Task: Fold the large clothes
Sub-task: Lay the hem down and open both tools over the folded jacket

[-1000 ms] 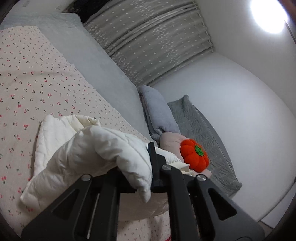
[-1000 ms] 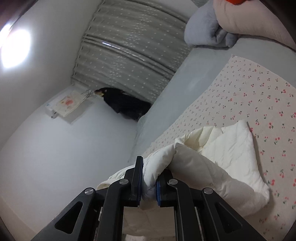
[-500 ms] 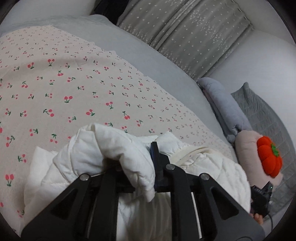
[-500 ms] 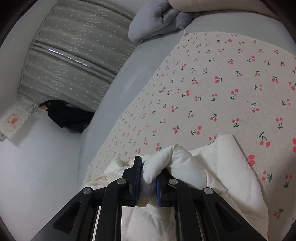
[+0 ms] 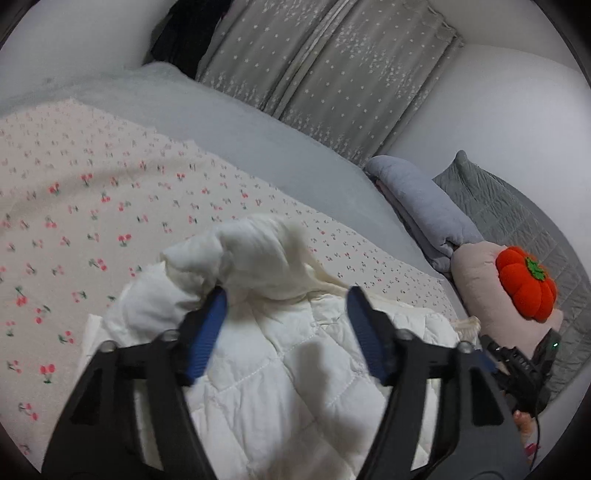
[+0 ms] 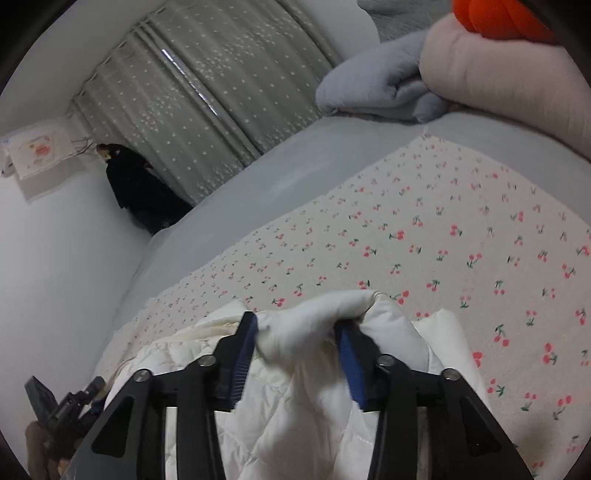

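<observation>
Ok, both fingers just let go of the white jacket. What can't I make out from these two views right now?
- Near half of the white jacket: cut off by the bottom edge and hidden behind the left gripper in the left wrist view.
- Jacket fold beneath the bunched edge: hidden by the right gripper in the right wrist view.
- Orange pumpkin cushion: cut off at the top edge, right wrist view.
- Cherry-print sheet: blurred, left wrist view.

Bed (image 5: pixel 258 147) with cherry-print sheet (image 6: pixel 443 240); grey starred curtain (image 5: pixel 332 74); white walls (image 5: pixel 498 110).

Black gripper frames hide the white quilted jacket's (image 5: pixel 280 373) near part
</observation>
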### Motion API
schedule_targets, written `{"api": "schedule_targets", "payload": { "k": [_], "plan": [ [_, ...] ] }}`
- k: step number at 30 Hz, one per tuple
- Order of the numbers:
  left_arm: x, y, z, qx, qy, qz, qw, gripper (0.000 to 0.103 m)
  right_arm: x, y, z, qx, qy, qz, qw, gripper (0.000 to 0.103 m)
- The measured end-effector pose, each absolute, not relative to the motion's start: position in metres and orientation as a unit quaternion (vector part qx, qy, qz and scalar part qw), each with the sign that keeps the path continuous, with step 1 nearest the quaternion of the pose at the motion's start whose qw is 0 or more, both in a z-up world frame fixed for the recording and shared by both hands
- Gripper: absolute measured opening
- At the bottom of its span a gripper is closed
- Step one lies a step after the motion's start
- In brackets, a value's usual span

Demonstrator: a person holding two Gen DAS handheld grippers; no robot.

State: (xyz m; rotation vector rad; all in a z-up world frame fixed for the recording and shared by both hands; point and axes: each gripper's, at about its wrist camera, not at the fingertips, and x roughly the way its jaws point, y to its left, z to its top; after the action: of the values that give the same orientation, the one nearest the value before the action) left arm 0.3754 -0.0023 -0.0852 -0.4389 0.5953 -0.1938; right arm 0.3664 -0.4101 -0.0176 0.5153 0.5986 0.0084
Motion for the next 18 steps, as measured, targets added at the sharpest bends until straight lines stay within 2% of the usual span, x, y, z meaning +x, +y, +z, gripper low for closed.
{"api": "schedule_targets", "payload": {
  "k": [1,4,9,14,18],
  "plan": [
    [0.366,-0.007,-0.075,-0.192,0.268,-0.085,0.94,0.085,0.359,-0.405,-0.005,0.226,0.275,-0.002,0.935,0.069],
    [0.349,-0.027,-0.052,-0.129,0.236,-0.082,0.96,0.086,0.349,-0.385,0.021,0.166,0.254,-0.004,0.953,0.069],
    [0.363,-0.091,-0.051,-0.049,0.268,-0.12,0.955,0.087,0.363,-0.316,0.032,0.077,0.272,0.025,0.959,0.07],
    [0.406,-0.101,-0.082,-0.023,0.343,-0.081,0.936,0.087,0.4,-0.279,-0.007,0.018,0.341,0.033,0.939,0.07],
    [0.427,-0.075,-0.113,-0.039,0.379,-0.067,0.922,0.092,0.427,-0.296,-0.049,0.056,0.396,0.024,0.916,0.071]
  ]
}}
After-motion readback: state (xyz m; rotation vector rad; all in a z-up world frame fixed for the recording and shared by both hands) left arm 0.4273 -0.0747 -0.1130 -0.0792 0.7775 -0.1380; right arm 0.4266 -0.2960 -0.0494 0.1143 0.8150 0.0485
